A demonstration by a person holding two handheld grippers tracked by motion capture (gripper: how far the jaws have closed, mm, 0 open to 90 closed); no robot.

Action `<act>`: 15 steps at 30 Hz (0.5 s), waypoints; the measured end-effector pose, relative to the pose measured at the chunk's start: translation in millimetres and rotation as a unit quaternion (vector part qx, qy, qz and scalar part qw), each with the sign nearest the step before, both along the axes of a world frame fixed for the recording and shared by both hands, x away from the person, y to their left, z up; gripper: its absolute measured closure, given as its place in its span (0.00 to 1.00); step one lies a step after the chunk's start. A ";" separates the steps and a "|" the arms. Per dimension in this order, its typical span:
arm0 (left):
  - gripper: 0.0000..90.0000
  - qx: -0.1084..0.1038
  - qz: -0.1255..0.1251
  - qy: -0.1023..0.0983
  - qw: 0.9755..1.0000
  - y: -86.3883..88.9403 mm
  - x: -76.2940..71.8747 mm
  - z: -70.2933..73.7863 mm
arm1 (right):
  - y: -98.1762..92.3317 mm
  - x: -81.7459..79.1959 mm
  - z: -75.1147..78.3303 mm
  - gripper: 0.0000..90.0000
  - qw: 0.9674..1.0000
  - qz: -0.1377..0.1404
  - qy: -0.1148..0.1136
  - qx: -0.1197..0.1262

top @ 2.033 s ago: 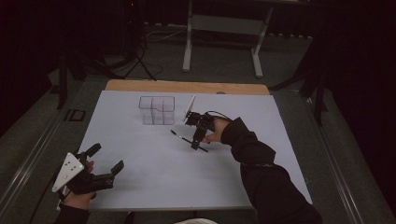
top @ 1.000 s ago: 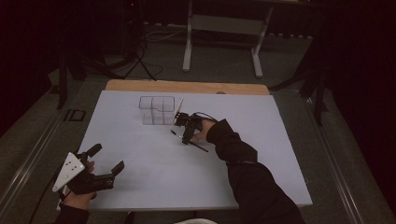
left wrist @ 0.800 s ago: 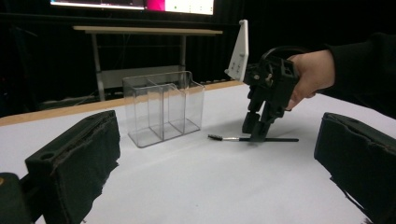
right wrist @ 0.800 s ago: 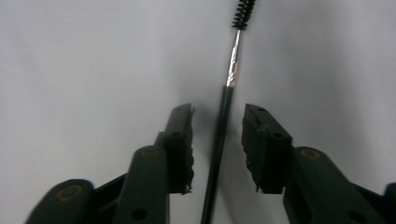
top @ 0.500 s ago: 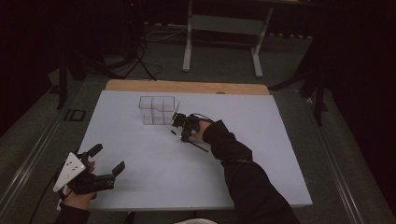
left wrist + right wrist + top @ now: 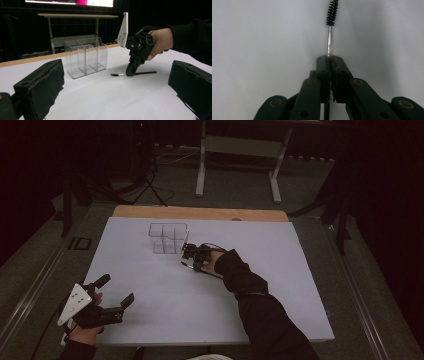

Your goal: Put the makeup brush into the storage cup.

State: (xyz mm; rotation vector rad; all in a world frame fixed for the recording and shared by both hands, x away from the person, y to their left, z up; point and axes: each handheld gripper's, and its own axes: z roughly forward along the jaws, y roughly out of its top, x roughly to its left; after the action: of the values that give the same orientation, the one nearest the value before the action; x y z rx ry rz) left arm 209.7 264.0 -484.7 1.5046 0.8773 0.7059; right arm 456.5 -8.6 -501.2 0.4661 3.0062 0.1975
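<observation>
At the near left corner of the table (image 6: 150,285), the left gripper (image 6: 114,295) is held just above the white surface by the person's left hand (image 6: 86,332). Its jaws are spread wide and nothing is gripped between them; in the left gripper view the two black pads (image 6: 41,87) are seen far apart at either side of the frame.

Further along, toward the far edge and a little left of the middle, a clear divided organiser (image 6: 168,238) is stood upright on the table.

Just to the right of the organiser, the right gripper (image 6: 192,260) is pointed steeply down at the surface. Its jaws have just been closing and are now pressed together on a small spoolie brush (image 6: 117,74) — the thin metal neck is clamped between the pads, as shown in the right gripper view, with the black bristled head (image 6: 332,12) left projecting beyond the fingertips. The brush is laid flat on the table beside the organiser, apart from it — its dark handle is seen trailing out on the gripper's other side.
</observation>
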 end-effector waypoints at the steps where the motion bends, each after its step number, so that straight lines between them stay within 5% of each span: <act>1: 0.01 0.000 0.000 0.001 1.000 0.0 0.0 0.0 | 0.2 0.3 0.2 0.95 1.000 -0.002 0.001 -0.001; 15: 0.01 0.000 0.000 0.000 1.000 -0.4 0.1 0.0 | -12.9 2.5 17.0 0.95 0.999 -0.043 0.006 0.028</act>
State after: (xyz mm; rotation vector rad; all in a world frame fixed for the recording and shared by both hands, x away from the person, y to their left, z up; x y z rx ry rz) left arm 209.9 263.5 -484.6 1.5045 0.8778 0.7055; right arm 459.0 -21.5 -484.3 0.6041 2.9912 0.2728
